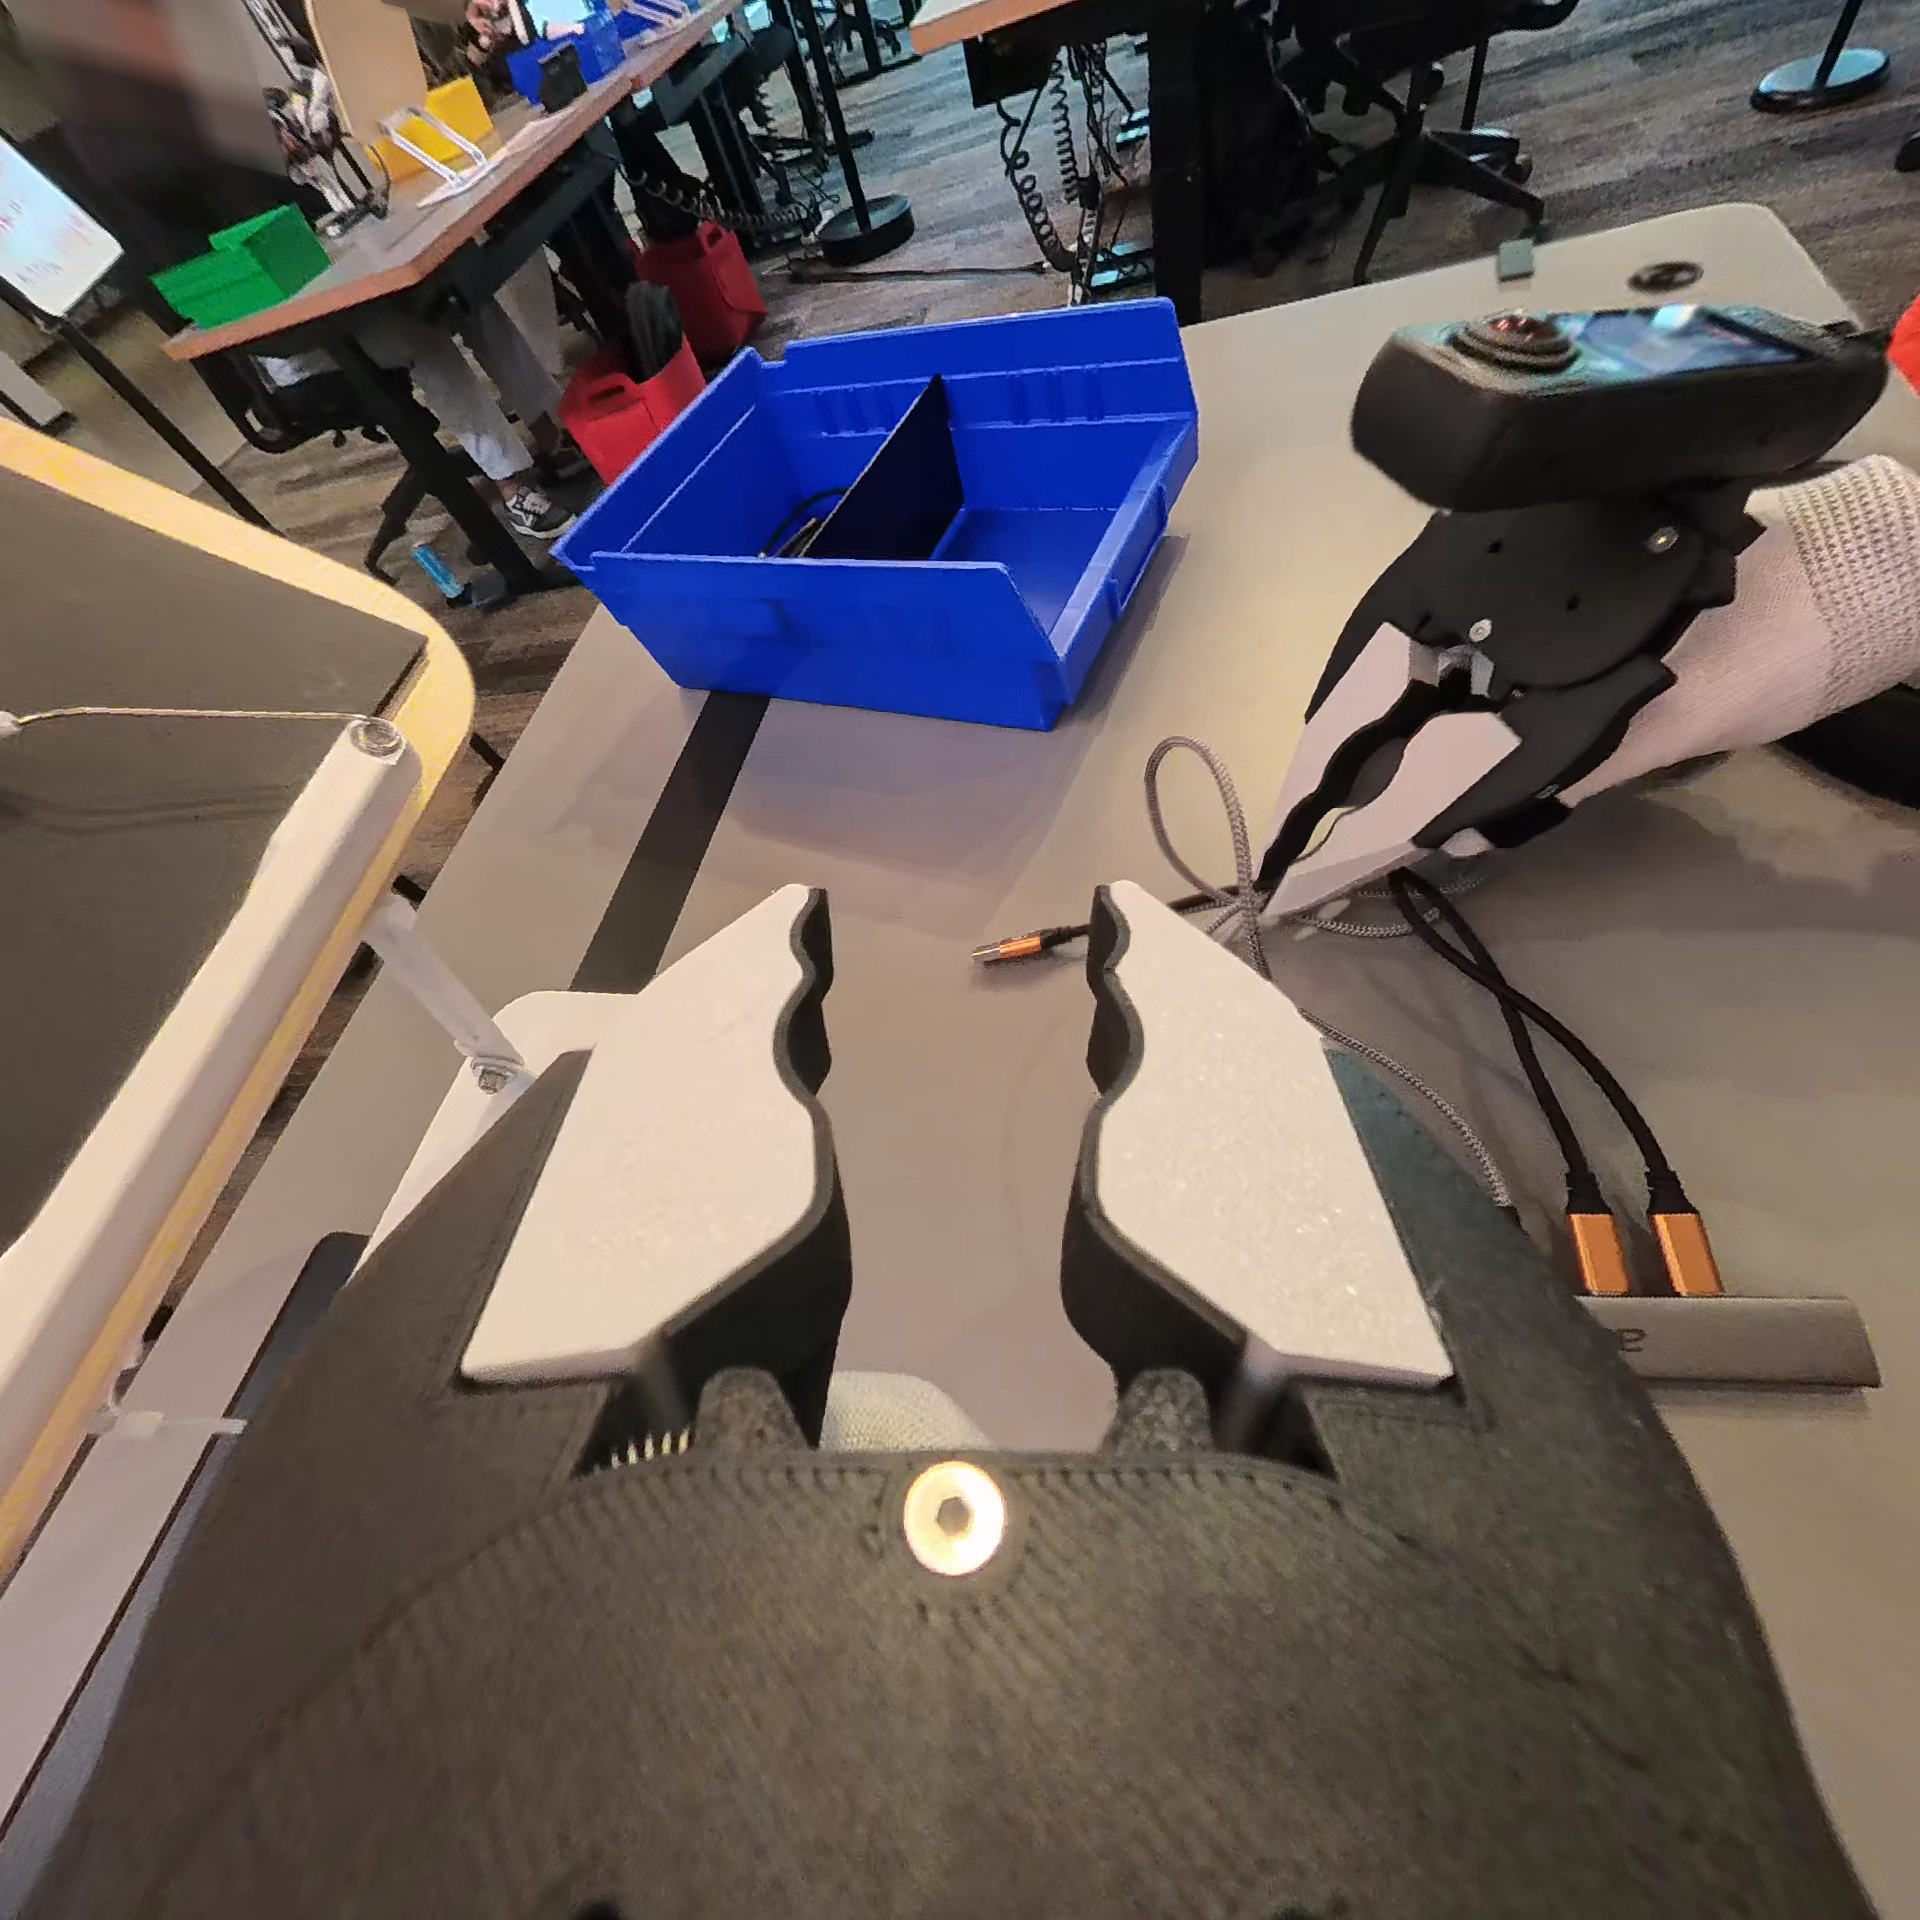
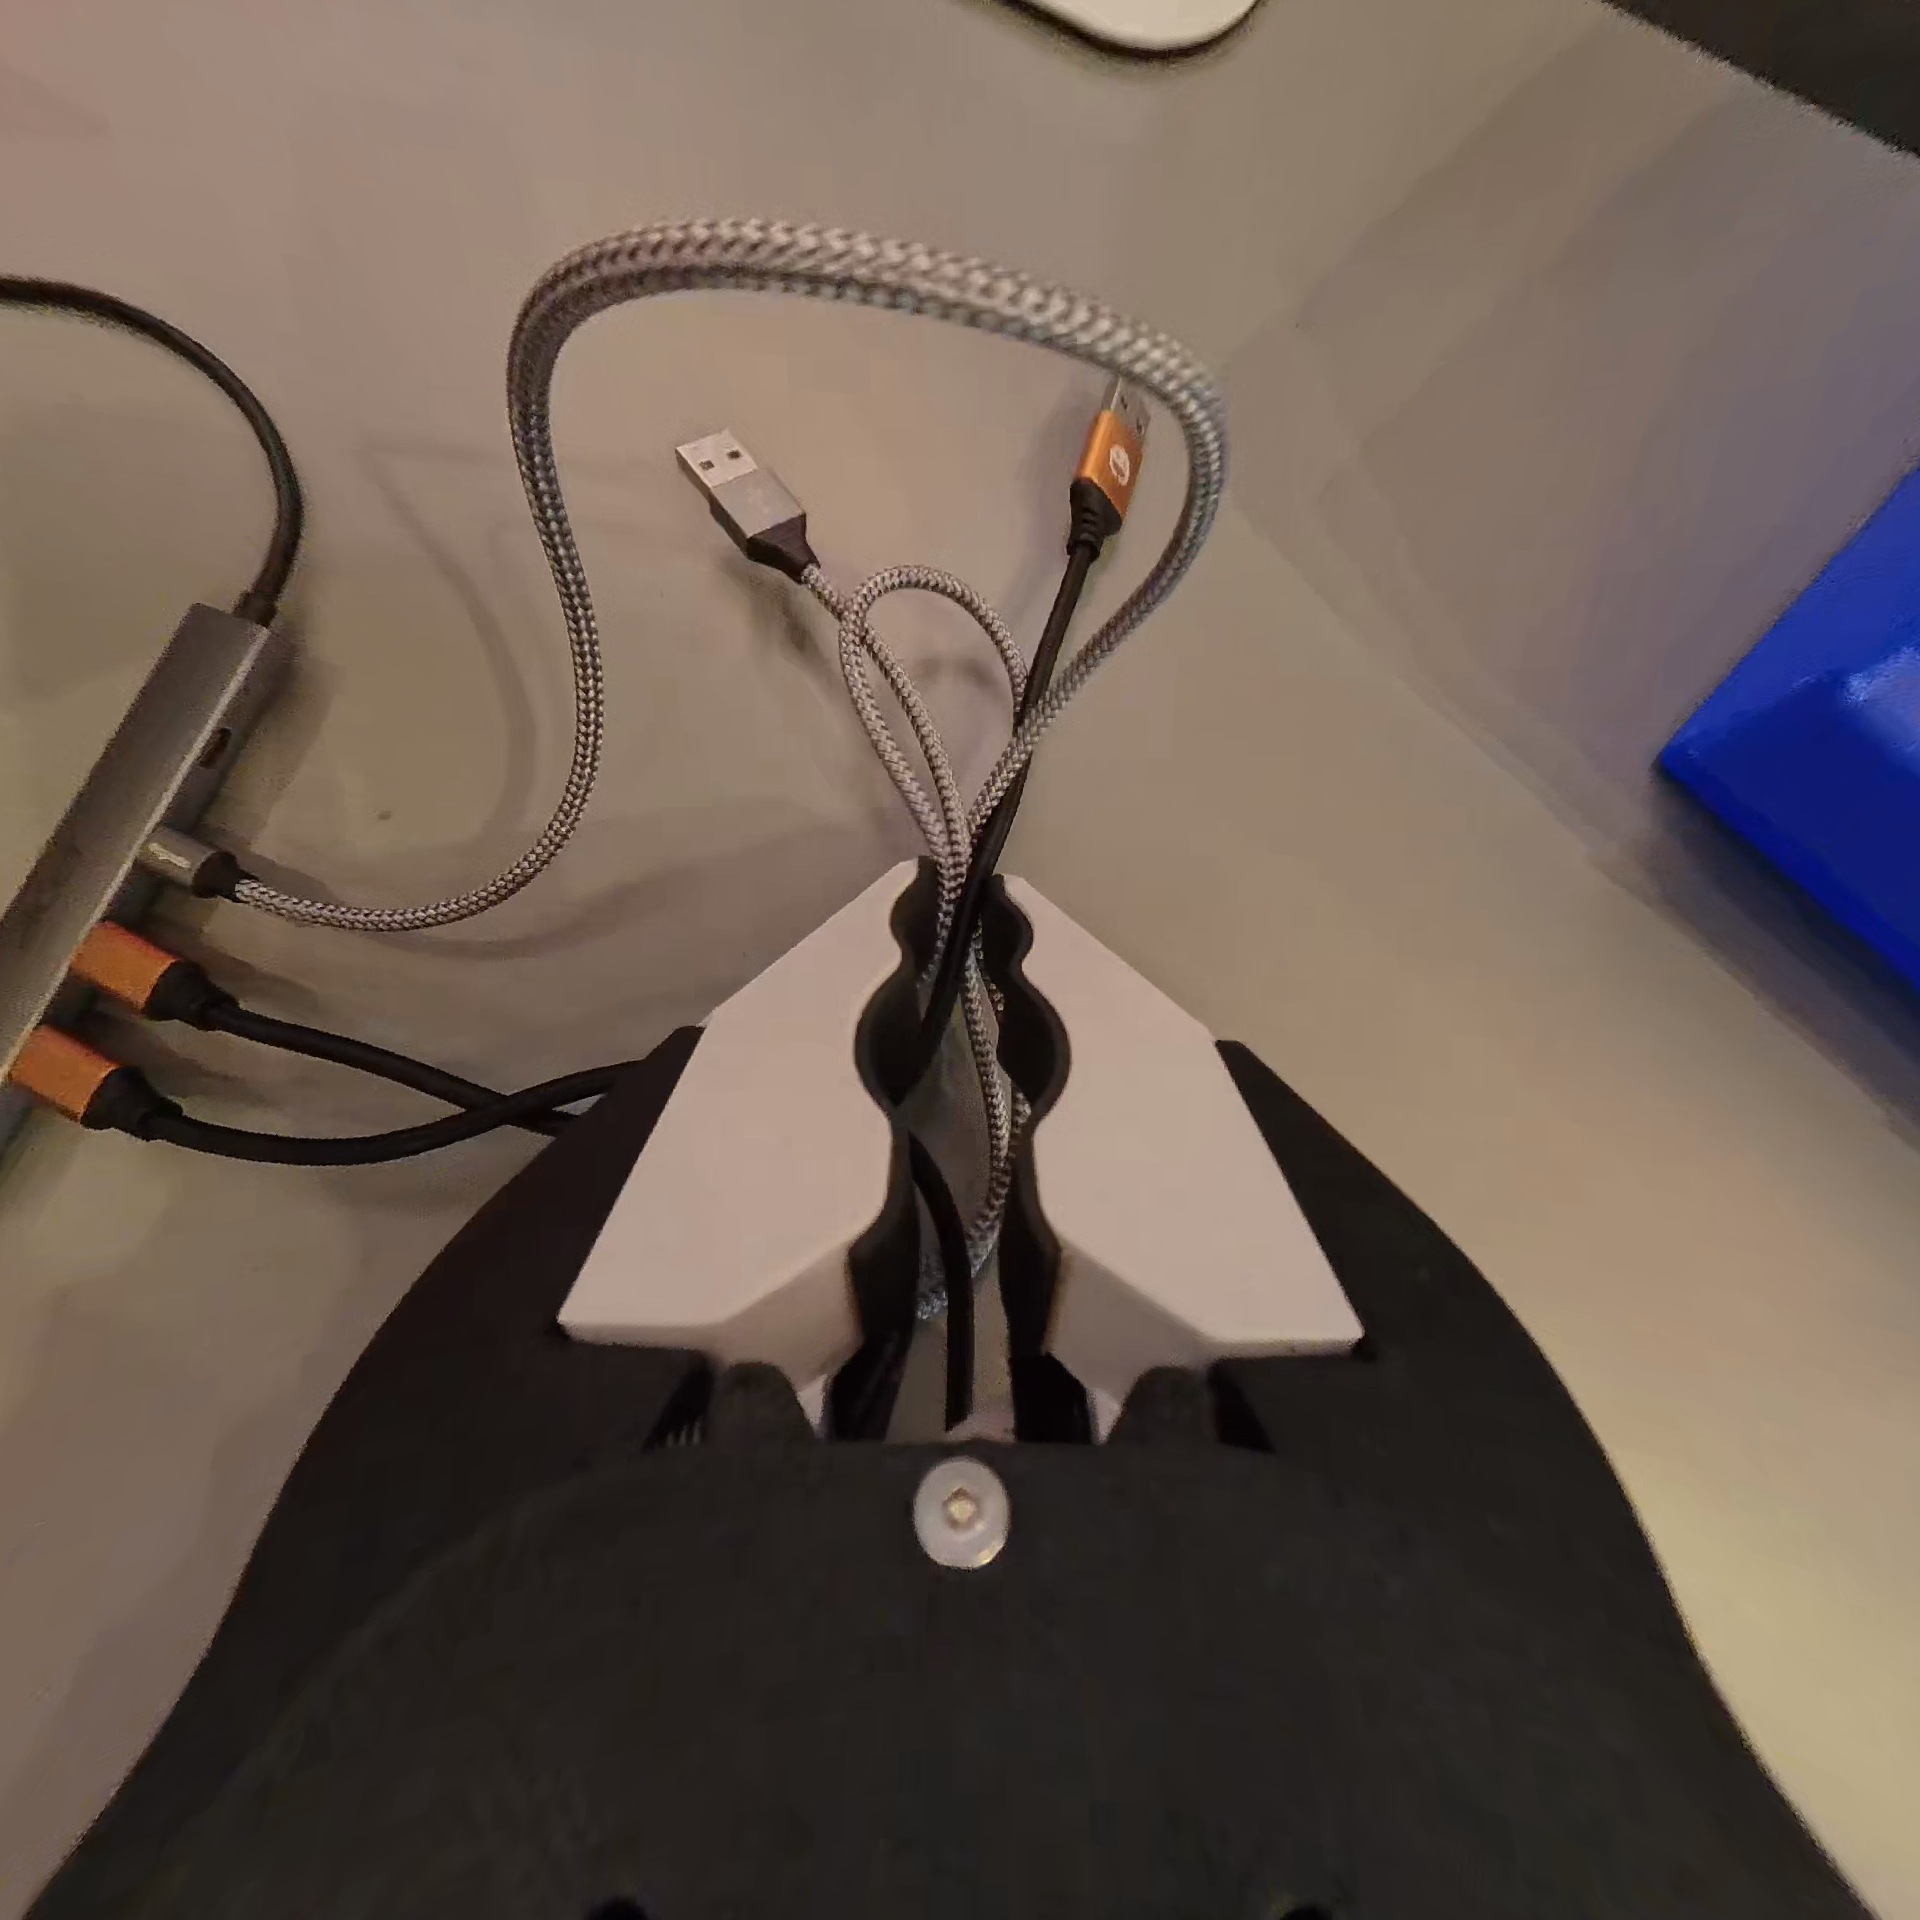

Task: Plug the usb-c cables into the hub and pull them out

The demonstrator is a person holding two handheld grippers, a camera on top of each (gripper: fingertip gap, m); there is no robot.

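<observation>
Count, grey table (image 1: 1039, 810):

Hub (image 2: 156, 748): one, grey metal bar.

Cables plugged into it: three. Two black ones with orange plugs (image 2: 130, 961) (image 2: 68, 1070), one grey braided cable (image 2: 561, 582) with a silver plug. A fourth black lead (image 2: 249, 416) leaves the hub's end.

Loose USB-A ends: two, one silver (image 2: 738, 494) and one orange (image 2: 1112, 457).

Grippers: two, the left gripper (image 1: 956, 997) and the right gripper (image 2: 961, 883).

Blue bin (image 1: 894, 520) with a divider: one.
</observation>
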